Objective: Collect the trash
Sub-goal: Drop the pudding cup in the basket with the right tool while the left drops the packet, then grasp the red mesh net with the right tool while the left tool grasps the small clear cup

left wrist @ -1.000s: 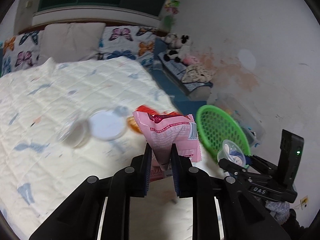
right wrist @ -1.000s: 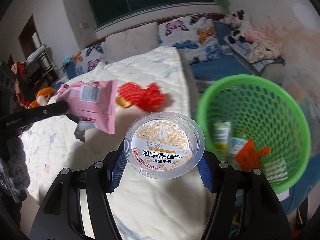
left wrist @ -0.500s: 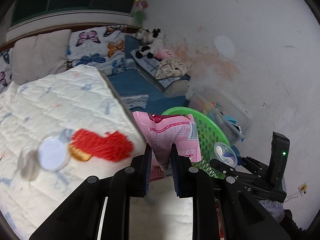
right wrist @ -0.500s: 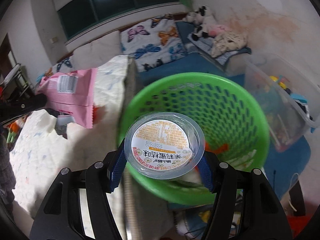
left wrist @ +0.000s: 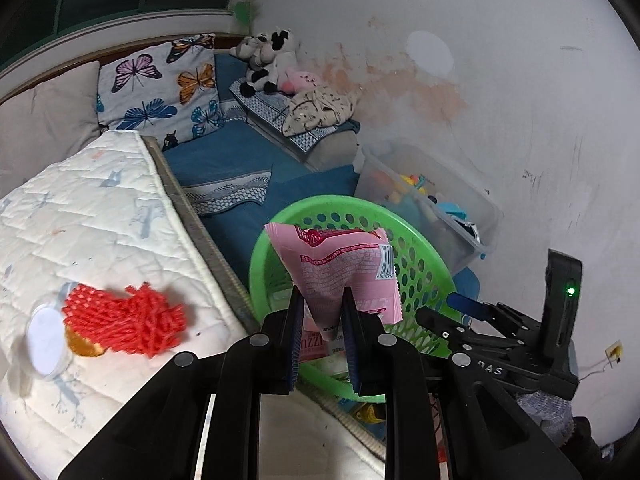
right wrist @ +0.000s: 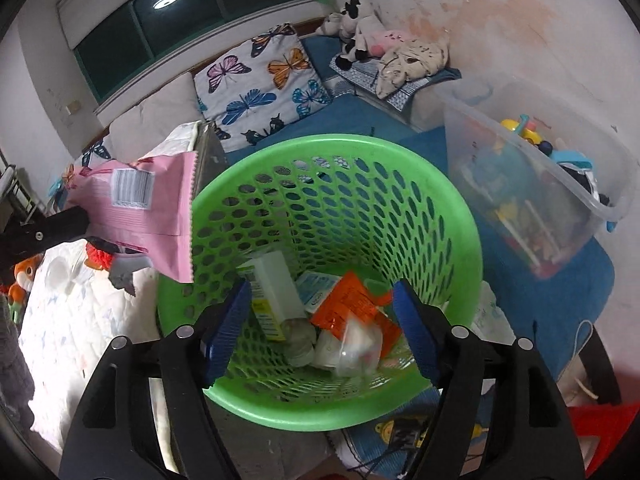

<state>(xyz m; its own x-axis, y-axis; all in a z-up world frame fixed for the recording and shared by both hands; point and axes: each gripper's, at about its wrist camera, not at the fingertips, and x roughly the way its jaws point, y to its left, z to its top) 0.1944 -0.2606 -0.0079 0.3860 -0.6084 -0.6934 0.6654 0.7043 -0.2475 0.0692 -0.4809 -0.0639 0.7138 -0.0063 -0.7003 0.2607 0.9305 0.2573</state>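
Observation:
My left gripper (left wrist: 322,308) is shut on a pink snack wrapper (left wrist: 340,268) and holds it over the near rim of the green basket (left wrist: 416,264). The wrapper also shows in the right wrist view (right wrist: 140,216), at the basket's left rim. My right gripper (right wrist: 322,320) is open and empty above the basket (right wrist: 452,216). The clear plastic cup (right wrist: 352,348) lies blurred inside the basket among a white box (right wrist: 276,288) and an orange wrapper (right wrist: 352,304). A red net (left wrist: 128,316) and a white lid (left wrist: 44,344) lie on the bed.
The white quilted bed (left wrist: 92,216) is to the left of the basket. A clear storage bin (right wrist: 532,200) with toys stands to its right by the wall. Blue mats, butterfly pillows (left wrist: 160,88) and plush toys (left wrist: 268,60) lie behind.
Both grippers moved right from the bed to the basket. My right gripper opened and the clear cup dropped into the basket. The left still holds the pink wrapper.

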